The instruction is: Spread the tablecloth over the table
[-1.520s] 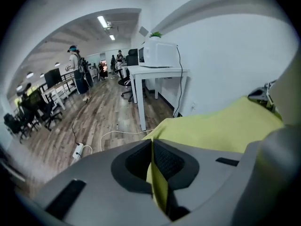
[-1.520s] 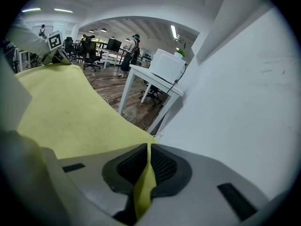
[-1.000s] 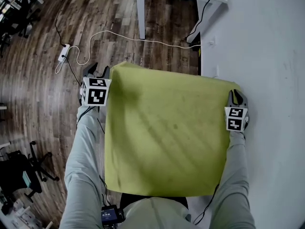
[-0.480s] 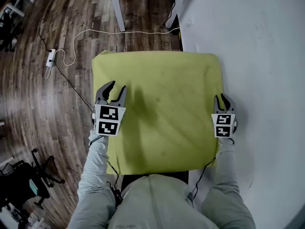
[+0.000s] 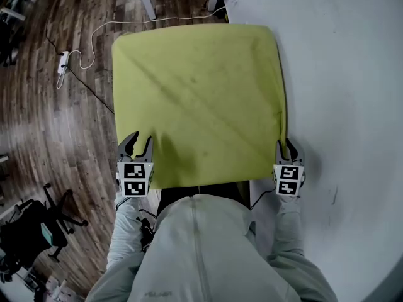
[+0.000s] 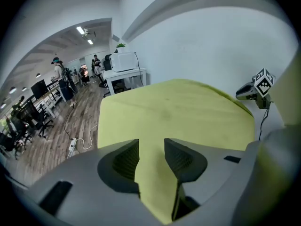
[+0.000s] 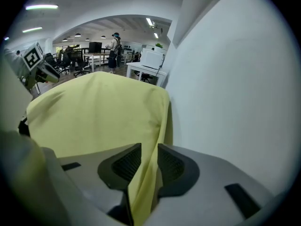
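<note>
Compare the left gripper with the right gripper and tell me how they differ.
The left gripper is at the tablecloth corner over the wooden floor; the right gripper is at the corner by the white wall. The left gripper's jaws stand wider apart; the right gripper's are narrower and opening. Cloth lies flat between the left's jaws, but hangs folded between the right's. Both have cloth between their jaws.

The tablecloth point(image 5: 195, 99) stretches ahead of both sets of jaws, its near corners between the jaws of the left gripper point(image 5: 141, 137) and the opening jaws of the right gripper point(image 5: 285, 145). A wall point(image 5: 340, 74) runs just right of the right jaws. A power strip point(image 5: 62, 62) and cable point(image 5: 126, 27) lie on the floor point(image 5: 50, 124), ahead and left of the left jaws.
</note>
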